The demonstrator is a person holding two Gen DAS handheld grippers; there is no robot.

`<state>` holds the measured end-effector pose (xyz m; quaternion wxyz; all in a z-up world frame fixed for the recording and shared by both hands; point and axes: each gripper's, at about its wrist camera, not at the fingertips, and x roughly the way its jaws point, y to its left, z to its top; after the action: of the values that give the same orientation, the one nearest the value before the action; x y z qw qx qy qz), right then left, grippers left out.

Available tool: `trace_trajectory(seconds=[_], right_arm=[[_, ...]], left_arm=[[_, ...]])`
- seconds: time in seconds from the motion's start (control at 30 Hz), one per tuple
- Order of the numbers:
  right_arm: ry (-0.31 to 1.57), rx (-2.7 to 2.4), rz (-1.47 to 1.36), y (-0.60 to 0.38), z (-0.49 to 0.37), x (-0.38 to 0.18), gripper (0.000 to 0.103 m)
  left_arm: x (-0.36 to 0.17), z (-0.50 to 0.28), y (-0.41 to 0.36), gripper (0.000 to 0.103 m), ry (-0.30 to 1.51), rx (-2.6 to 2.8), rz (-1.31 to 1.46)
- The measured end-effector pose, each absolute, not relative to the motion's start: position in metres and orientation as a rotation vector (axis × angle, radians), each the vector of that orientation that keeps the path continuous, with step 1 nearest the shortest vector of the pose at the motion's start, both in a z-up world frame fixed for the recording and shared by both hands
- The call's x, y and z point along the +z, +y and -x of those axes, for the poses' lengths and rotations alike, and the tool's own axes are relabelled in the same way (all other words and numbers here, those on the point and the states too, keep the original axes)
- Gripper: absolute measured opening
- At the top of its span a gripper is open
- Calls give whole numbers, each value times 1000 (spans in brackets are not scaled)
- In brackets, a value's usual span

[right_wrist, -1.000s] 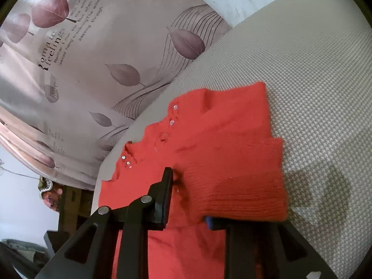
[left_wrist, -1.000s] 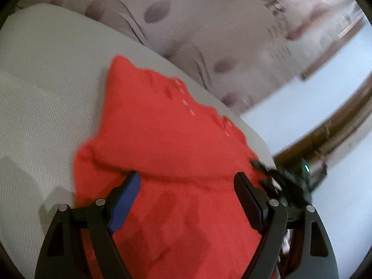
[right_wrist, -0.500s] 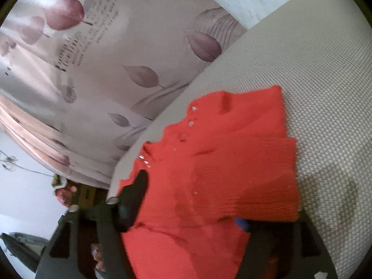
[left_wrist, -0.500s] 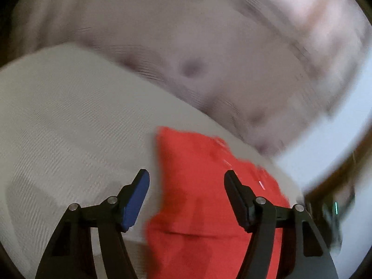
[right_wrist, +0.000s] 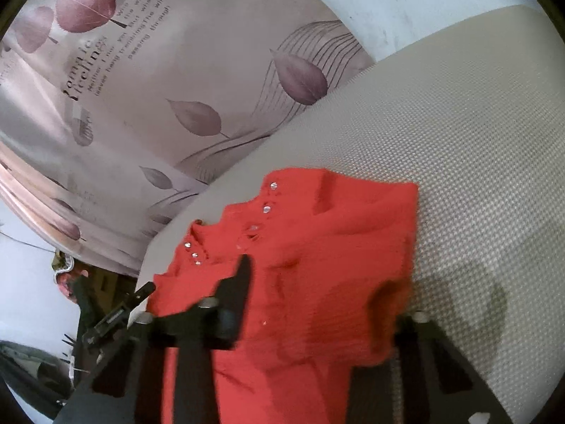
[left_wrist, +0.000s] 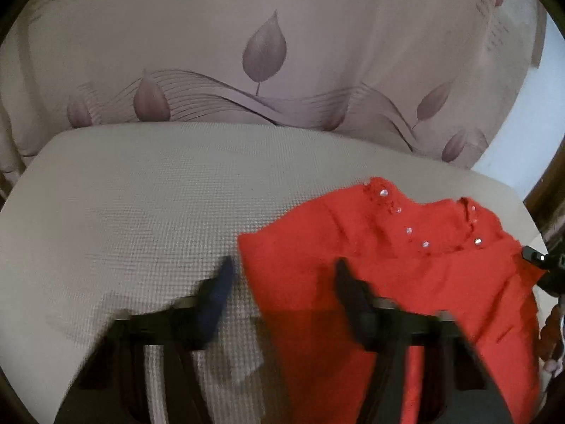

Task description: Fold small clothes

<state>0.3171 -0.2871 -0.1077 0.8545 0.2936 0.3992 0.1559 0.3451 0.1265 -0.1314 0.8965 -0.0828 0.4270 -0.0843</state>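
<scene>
A small red knitted sweater (left_wrist: pixel 388 275) with shiny studs at the neckline lies on a beige woven cushion (left_wrist: pixel 141 212). My left gripper (left_wrist: pixel 282 275) is open and empty, straddling the sweater's left edge. In the right wrist view the sweater (right_wrist: pixel 317 247) lies with a folded sleeve cuff (right_wrist: pixel 385 318) draped over the right side. My right gripper (right_wrist: pixel 317 300) is open over the sweater; its right finger is hidden under the cuff.
A curtain with a leaf print (left_wrist: pixel 265 53) hangs behind the cushion. The cushion's far edge (right_wrist: pixel 317 106) runs diagonally in the right wrist view. Dark clutter and a tripod-like object (right_wrist: pixel 106 318) stand beyond the cushion's left edge. The left gripper's tip (left_wrist: pixel 536 258) shows... as a black object at the right.
My left gripper has swung left, from over the sweater's middle to its left edge. My right gripper has opened and let go of the sleeve cuff, which now lies on the sweater.
</scene>
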Motion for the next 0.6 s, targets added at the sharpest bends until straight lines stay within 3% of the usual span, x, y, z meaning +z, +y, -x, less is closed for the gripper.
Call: trace_trajectory(seconds=[0.03, 0.2, 0.6], right_arm=[[842, 326, -615, -288, -318, -108, 20], [852, 352, -654, -291, -319, -112, 15], [863, 390, -767, -313, -316, -124, 18]], left_arm=[[-136, -349, 125, 7, 902, -191, 191], [-137, -347, 135, 6, 867, -126, 192], [-143, -336, 182, 6, 790, -100, 325]])
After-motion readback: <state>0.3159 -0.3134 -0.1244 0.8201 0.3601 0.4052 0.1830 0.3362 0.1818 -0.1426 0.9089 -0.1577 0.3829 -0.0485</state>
